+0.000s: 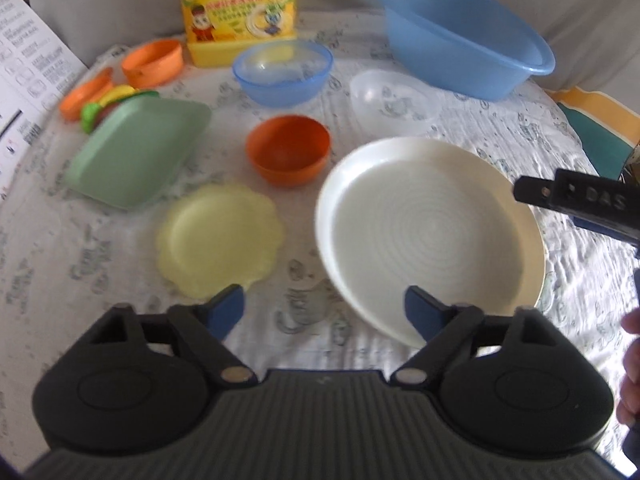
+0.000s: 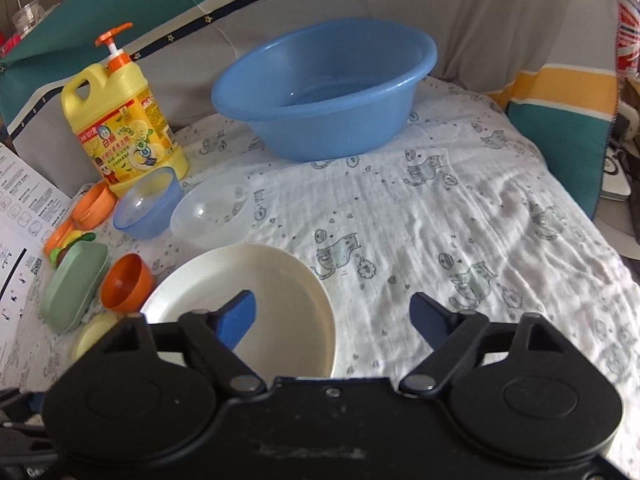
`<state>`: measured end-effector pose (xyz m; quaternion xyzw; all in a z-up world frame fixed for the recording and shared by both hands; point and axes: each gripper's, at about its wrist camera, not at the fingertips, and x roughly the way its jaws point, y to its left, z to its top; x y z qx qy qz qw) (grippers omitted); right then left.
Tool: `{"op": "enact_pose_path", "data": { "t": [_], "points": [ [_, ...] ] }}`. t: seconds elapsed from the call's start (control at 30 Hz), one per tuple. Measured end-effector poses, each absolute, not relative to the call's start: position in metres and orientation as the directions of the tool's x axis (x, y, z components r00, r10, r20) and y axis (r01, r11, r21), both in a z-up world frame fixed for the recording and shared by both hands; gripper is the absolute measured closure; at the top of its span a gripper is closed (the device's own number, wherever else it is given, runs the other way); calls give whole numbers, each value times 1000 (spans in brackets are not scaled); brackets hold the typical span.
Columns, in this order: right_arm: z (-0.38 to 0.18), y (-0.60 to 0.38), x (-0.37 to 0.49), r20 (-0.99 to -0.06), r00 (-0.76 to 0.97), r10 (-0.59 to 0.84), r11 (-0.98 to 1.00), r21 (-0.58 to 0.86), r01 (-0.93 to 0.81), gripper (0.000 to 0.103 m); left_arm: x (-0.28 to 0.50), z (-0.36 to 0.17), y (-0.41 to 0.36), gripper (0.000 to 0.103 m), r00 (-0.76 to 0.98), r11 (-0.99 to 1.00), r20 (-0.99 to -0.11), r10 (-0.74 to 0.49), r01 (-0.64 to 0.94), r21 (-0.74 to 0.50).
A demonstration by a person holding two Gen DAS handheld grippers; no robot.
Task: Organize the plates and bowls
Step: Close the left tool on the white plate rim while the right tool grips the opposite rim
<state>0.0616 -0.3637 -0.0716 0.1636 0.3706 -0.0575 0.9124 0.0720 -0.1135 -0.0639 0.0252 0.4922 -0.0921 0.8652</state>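
A large white plate (image 1: 430, 236) (image 2: 256, 276) lies on the patterned cloth. Left of it are a small yellow scalloped plate (image 1: 218, 238) (image 2: 90, 336), an orange bowl (image 1: 288, 148) (image 2: 126, 282) and a green rectangular dish (image 1: 138, 152) (image 2: 76, 284). Behind are a small blue bowl (image 1: 284, 72) (image 2: 148, 206) and a clear bowl (image 1: 394, 98) (image 2: 212, 210). My left gripper (image 1: 324, 312) is open and empty, above the cloth between the two plates. My right gripper (image 2: 334, 320) is open and empty, over the white plate's right edge; part of it shows in the left wrist view (image 1: 576, 196).
A big blue basin (image 1: 464, 36) (image 2: 324, 88) stands at the back. A yellow detergent bottle (image 1: 238, 8) (image 2: 124, 120) stands back left. Orange lids (image 1: 152, 62) (image 2: 94, 204) and toy food (image 1: 116, 100) lie far left, by a printed sheet (image 1: 28, 68). Bare cloth (image 2: 480, 220) extends right.
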Motion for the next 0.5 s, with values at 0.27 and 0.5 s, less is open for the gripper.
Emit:
{"op": "enact_pose_path", "data": {
  "t": [0.27, 0.5],
  "points": [
    [-97, -367, 96, -705, 704, 83, 953, 263, 152, 61, 77, -76, -128, 63, 469, 972, -865, -179, 222, -80],
    [-104, -357, 102, -689, 719, 96, 960, 256, 117, 71, 81, -81, -133, 66, 481, 971, -859, -178, 228, -74]
  ]
}}
